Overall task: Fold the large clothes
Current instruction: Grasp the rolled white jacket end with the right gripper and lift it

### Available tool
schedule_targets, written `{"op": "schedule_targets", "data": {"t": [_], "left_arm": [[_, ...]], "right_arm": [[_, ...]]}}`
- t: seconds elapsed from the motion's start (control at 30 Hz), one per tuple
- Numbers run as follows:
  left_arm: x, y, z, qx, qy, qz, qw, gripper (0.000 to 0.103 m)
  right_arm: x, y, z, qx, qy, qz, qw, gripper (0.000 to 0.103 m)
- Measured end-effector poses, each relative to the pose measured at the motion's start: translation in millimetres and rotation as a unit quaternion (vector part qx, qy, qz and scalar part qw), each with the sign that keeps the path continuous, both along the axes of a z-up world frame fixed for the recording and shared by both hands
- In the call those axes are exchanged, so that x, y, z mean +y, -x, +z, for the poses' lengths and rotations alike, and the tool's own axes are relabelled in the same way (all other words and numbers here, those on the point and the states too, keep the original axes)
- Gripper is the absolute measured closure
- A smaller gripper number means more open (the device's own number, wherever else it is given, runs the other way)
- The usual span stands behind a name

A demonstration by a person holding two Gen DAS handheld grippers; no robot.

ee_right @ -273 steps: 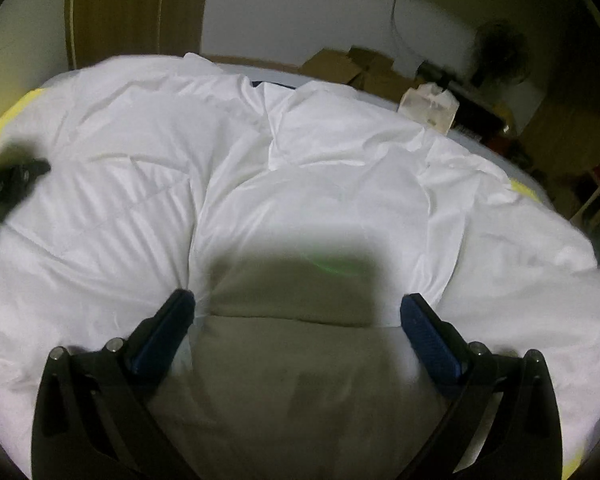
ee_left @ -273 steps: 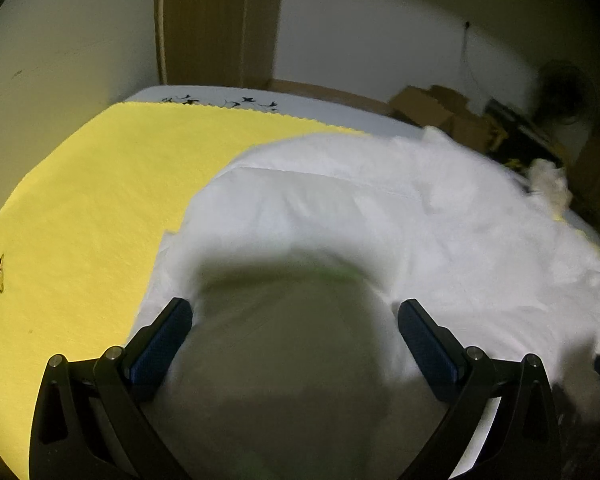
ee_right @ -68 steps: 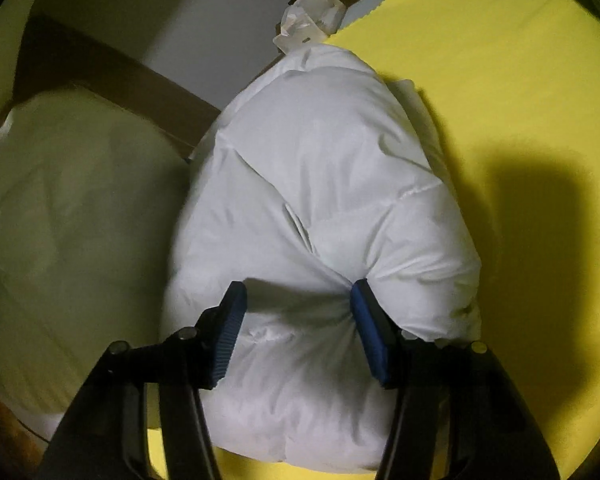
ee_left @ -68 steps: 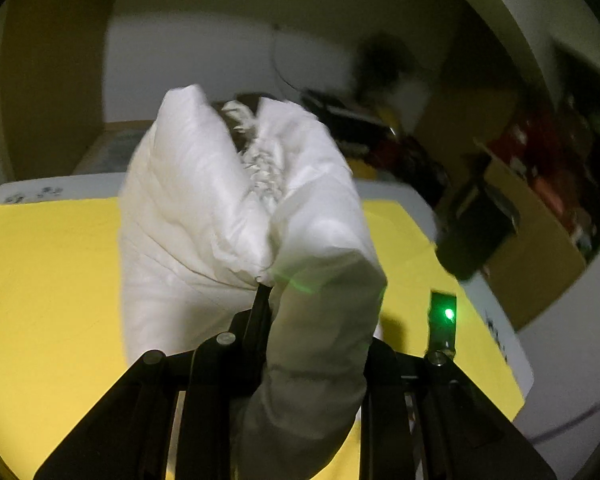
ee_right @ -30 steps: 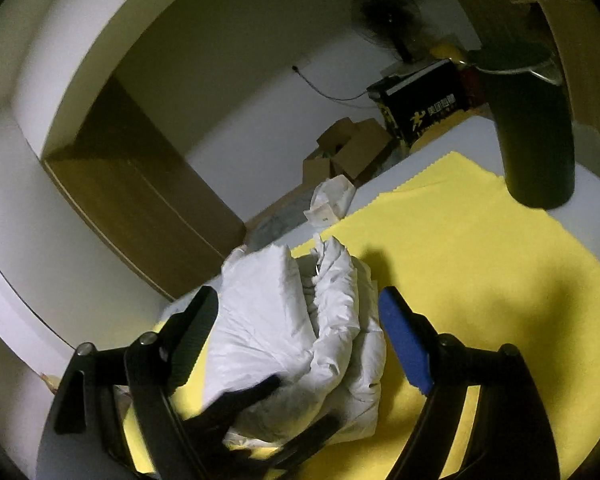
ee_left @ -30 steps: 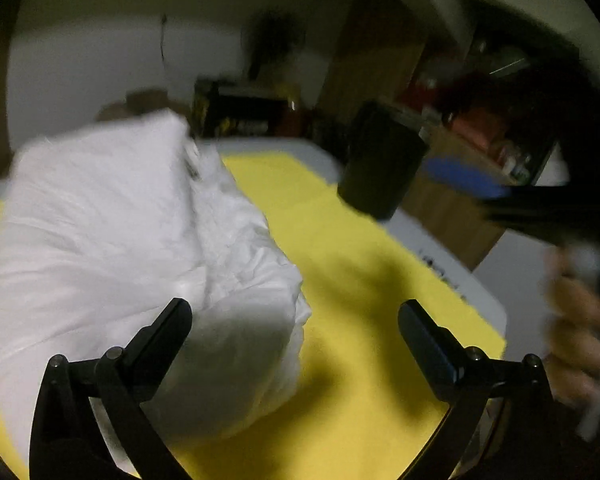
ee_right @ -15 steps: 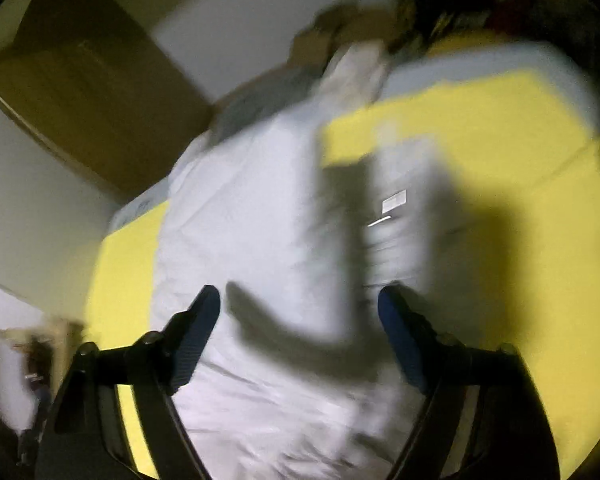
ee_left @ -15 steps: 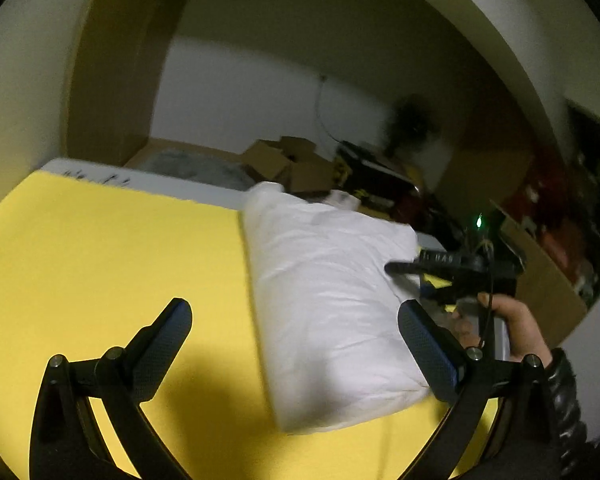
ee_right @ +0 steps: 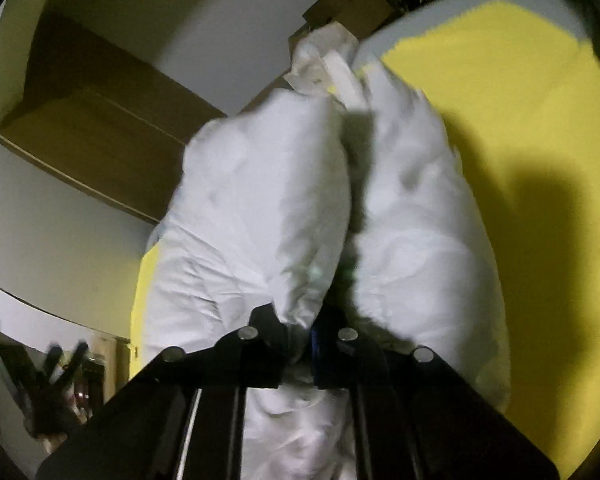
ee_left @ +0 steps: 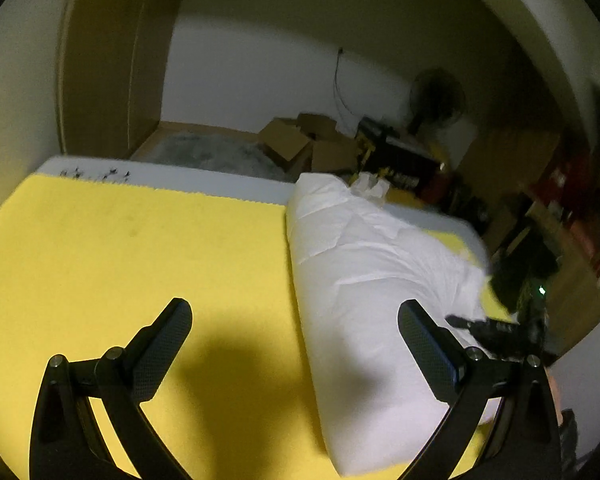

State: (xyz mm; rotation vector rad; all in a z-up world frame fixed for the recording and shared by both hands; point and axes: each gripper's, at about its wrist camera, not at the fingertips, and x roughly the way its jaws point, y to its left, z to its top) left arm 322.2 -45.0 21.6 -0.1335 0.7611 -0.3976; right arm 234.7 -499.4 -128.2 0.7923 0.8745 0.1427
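A white puffy padded garment (ee_left: 364, 280) lies folded into a long bundle on the right half of a yellow cloth (ee_left: 120, 256) that covers the table. My left gripper (ee_left: 296, 352) is open and empty, above the cloth just left of the bundle's near end. My right gripper (ee_right: 312, 344) is shut on the white garment (ee_right: 268, 208), which bulges in two lobes on either side of the closed fingers. The right gripper also shows at the bundle's right edge in the left wrist view (ee_left: 496, 328).
The white table edge (ee_left: 204, 180) runs along the far side. Cardboard boxes (ee_left: 304, 144), a standing fan (ee_left: 436, 96) and dark clutter lie beyond it. A wooden wardrobe (ee_left: 112, 60) stands at the far left. A crumpled clear plastic bag (ee_right: 320, 60) lies at the bundle's far end.
My right gripper has closed on the white garment; half a second ago it was open over it. My left gripper stays open and has drawn slightly closer to the bundle.
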Motion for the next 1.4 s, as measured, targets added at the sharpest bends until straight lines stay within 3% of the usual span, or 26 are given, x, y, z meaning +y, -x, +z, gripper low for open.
{"op": "schedule_targets", "data": {"t": [0.03,0.13,0.27,0.33,0.57,0.77,0.97,1.1,1.17,1.23,1.27,1.3,1.4], "left_arm": [[-14,-13,-3,0.004,-0.024,0.004,0.9997,0.000],[-41,-40,-9,-0.007,-0.050,0.008,0.9987,0.000],[-78,-68,-21,-0.024,-0.053,0.032,0.9978,0.000],[-100,-78,-32,-0.020,-0.037,0.040,0.9983,0.000],[-144,-76,-85,-0.012,-0.084,0.047,0.9953,0.000],[-132,-85,-124,0.000,-0.042,0.068,0.9968,0.000],[-130,-95,-141,0.024,-0.028,0.075,0.9965,0.000],[-124,-100,-135,0.059,-0.004,0.056,0.9967,0.000],[-114,-98,-123,0.073,0.004,0.048,0.9962,0.000],[-107,-94,-109,0.078,-0.016,0.037,0.9962,0.000],[-102,-90,-100,0.074,-0.026,0.029,0.9965,0.000],[-98,-87,-93,0.068,-0.027,0.021,0.9971,0.000],[-78,-71,-73,0.040,-0.035,0.007,0.9985,0.000]], "right_arm": [[-1,0,-11,-0.005,-0.007,0.003,1.000,0.094],[4,4,-23,-0.017,0.015,0.014,1.000,0.094],[10,3,-29,-0.024,0.037,0.019,0.999,0.094],[15,3,-30,-0.030,0.043,0.019,0.998,0.094],[29,16,-32,-0.039,0.060,0.030,0.997,0.094],[38,7,-27,-0.035,0.077,0.041,0.996,0.094],[33,-4,-27,-0.024,0.074,0.040,0.996,0.094],[36,-3,-16,-0.018,0.083,0.045,0.995,0.091],[30,5,1,-0.017,0.089,0.039,0.995,0.077],[19,26,23,-0.046,0.060,0.021,0.997,0.018],[13,40,35,-0.065,0.044,0.013,0.997,0.006],[4,61,48,-0.082,0.038,-0.003,0.996,0.000],[-18,107,55,-0.067,0.020,-0.029,0.997,0.000]]}}
